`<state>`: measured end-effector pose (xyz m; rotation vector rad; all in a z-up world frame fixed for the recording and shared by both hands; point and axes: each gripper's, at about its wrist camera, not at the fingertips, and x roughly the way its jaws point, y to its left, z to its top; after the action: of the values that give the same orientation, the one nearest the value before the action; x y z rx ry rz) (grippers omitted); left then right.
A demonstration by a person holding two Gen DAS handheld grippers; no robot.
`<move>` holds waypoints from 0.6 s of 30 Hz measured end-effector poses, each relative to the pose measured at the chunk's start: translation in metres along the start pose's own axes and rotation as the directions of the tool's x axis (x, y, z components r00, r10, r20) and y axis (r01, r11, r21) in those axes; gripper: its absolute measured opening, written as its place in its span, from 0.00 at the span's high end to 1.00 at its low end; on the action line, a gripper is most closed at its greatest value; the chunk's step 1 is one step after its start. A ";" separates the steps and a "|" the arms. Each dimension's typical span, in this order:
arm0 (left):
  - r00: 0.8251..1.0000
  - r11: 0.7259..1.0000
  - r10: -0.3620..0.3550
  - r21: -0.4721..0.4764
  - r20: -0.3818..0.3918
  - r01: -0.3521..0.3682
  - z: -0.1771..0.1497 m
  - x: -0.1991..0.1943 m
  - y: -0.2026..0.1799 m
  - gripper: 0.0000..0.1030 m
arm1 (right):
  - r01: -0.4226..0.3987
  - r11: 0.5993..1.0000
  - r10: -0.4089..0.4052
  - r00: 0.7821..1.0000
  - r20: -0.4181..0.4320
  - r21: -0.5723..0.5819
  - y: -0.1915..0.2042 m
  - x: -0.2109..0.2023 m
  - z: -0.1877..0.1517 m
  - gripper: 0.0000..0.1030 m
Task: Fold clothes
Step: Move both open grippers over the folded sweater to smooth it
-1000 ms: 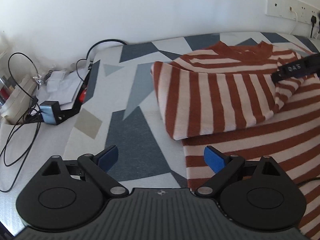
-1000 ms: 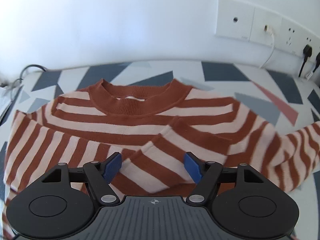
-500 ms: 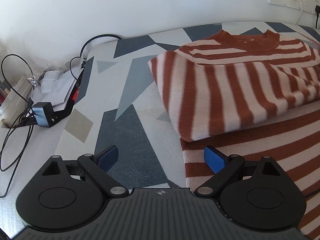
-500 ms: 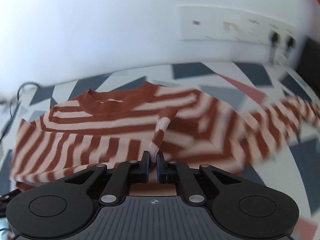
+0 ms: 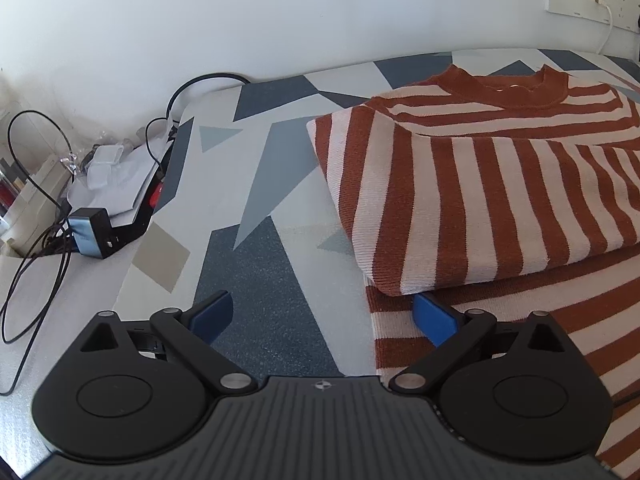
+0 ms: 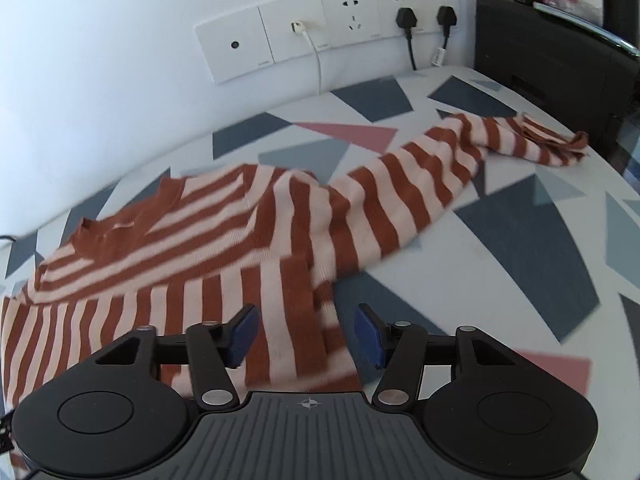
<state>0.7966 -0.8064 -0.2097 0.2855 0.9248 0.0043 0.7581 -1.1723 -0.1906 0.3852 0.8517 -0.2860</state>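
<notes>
Black box (image 6: 548, 56) stands just beyond the sweater (image 6: 248, 248) sleeve

One striped sweater (image 6: 224, 264) lies on the patterned table (image 6: 520, 248). Behind it, five wall plates (image 6: 328, 28) carry two black plugs (image 6: 406, 18) and one white cable (image 6: 316, 56). Two grippers, left (image 5: 322, 316) and right (image 6: 306, 330), face the sweater.

Bare desk (image 5: 256, 208) lies open left of the striped sweater (image 5: 480, 184); cables (image 5: 32, 248) and an adapter block (image 5: 90, 232) crowd its far left edge. On the right, the outstretched sleeve (image 6: 460, 160) crosses the surface, and a black case (image 6: 552, 64) blocks the far right corner.
</notes>
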 end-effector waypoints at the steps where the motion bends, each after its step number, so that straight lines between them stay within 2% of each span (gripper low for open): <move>1: 1.000 1.000 -0.002 -0.009 -0.002 0.002 0.000 0.000 0.001 0.03 | -0.003 1.000 0.003 1.000 0.005 -0.019 0.002 0.002 0.001 0.62; 6: 1.000 0.999 -0.006 -0.036 -0.007 0.006 -0.001 0.001 0.002 0.02 | -0.012 0.990 0.016 0.999 0.029 -0.138 0.016 0.012 -0.004 0.64; 12: 0.998 0.994 -0.029 -0.106 -0.064 0.022 0.004 0.007 0.010 0.00 | -0.073 0.990 0.078 0.996 0.035 -0.121 0.005 0.027 -0.005 0.65; 13: 0.997 0.994 -0.028 -0.106 -0.066 0.021 0.004 0.007 0.010 0.00 | -0.084 0.988 0.089 0.996 0.030 -0.133 0.006 0.028 -0.005 0.69; 14: 0.998 0.995 -0.026 -0.103 -0.065 0.019 0.003 0.007 0.010 0.00 | -0.095 0.985 0.099 0.995 0.023 -0.147 0.008 0.027 -0.004 0.83; 15: 0.998 0.995 -0.021 -0.097 -0.062 0.015 0.003 0.007 0.009 0.00 | -0.129 0.979 0.133 0.991 0.012 -0.157 0.009 0.026 -0.004 0.90; 17: 0.998 0.996 -0.014 -0.088 -0.056 0.009 0.002 0.006 0.007 0.00 | -0.183 0.967 0.189 0.982 0.016 -0.179 0.013 0.022 -0.005 0.88; 18: 0.998 0.996 -0.012 -0.087 -0.055 0.007 0.002 0.006 0.007 0.00 | -0.169 0.966 0.176 0.984 0.019 -0.195 0.016 0.023 -0.005 0.81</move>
<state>0.8029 -0.7993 -0.2117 0.2008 0.9785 0.0438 0.7753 -1.1583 -0.2078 0.2701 0.7969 -0.0474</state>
